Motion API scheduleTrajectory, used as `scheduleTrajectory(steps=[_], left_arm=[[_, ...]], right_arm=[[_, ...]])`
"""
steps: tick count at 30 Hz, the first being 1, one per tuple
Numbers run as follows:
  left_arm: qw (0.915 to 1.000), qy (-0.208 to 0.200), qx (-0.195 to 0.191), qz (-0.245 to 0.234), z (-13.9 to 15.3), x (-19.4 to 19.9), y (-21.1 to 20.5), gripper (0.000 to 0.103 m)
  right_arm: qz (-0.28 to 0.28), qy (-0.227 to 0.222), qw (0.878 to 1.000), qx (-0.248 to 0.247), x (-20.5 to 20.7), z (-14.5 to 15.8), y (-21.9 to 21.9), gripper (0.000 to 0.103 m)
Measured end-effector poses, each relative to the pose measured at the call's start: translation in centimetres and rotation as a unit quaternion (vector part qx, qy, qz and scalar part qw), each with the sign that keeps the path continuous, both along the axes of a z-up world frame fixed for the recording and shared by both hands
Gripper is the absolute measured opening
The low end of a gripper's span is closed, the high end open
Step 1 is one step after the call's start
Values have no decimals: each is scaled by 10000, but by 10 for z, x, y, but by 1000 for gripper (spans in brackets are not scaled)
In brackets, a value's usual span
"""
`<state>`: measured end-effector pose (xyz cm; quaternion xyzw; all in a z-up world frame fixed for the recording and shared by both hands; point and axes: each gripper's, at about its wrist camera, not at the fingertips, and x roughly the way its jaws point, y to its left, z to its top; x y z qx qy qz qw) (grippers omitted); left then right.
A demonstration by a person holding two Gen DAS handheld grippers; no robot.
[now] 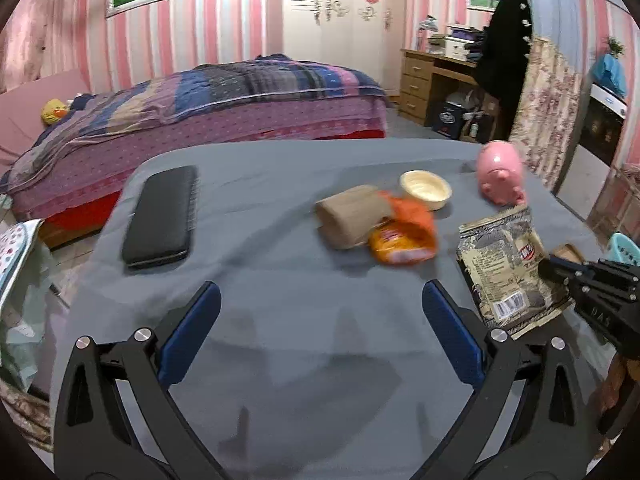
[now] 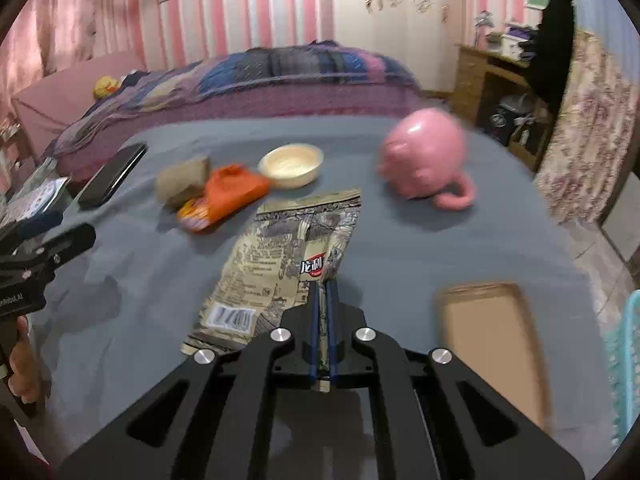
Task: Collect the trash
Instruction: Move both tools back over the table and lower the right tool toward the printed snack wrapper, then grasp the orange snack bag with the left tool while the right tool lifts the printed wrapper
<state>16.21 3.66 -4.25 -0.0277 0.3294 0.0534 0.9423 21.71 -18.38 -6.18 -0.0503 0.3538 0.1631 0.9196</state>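
Observation:
My right gripper [image 2: 323, 285] is shut on the edge of a beige printed snack bag [image 2: 280, 264], which hangs tilted just above the grey tablecloth. The bag also shows in the left wrist view [image 1: 504, 264], with the right gripper [image 1: 554, 270] clamped on its right side. My left gripper [image 1: 320, 300] is open and empty over the near middle of the table. An orange snack wrapper [image 1: 404, 236] [image 2: 224, 200] lies beside a brown cardboard roll [image 1: 352, 216] [image 2: 182, 182].
A black case [image 1: 162, 216] lies at the left. A cream bowl [image 1: 426, 190] [image 2: 291, 165] and a pink piggy bank [image 1: 500, 172] [image 2: 424, 158] stand at the back. A flat cardboard piece [image 2: 492, 344] lies at the right, a teal basket [image 2: 624, 360] past the table edge.

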Motion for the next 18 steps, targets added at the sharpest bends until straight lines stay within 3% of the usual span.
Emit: scheduleTrajectory(steps=[4,9,14,16,18], left_arm=[[9997,30,54,-250,1,19,-32,97],[9977,331,-67,-595,-12,49,-67,69],[9959,646,185,-609,-28,81,-86,55],[9948,794,287,-563,-35,93,-88,43],[9933,972,168,-608,-39,103,-87,5]], right_arm=[[-343,-71,9992,215,4,10,-45,4],[-771,-121,9957,491,4,17,-97,4],[-955,-93,9932,664,7,16,-124,4],[-968,-52,9930,679,9,14,-129,4],[-977,-31,9931,650,10,11,-132,4]])
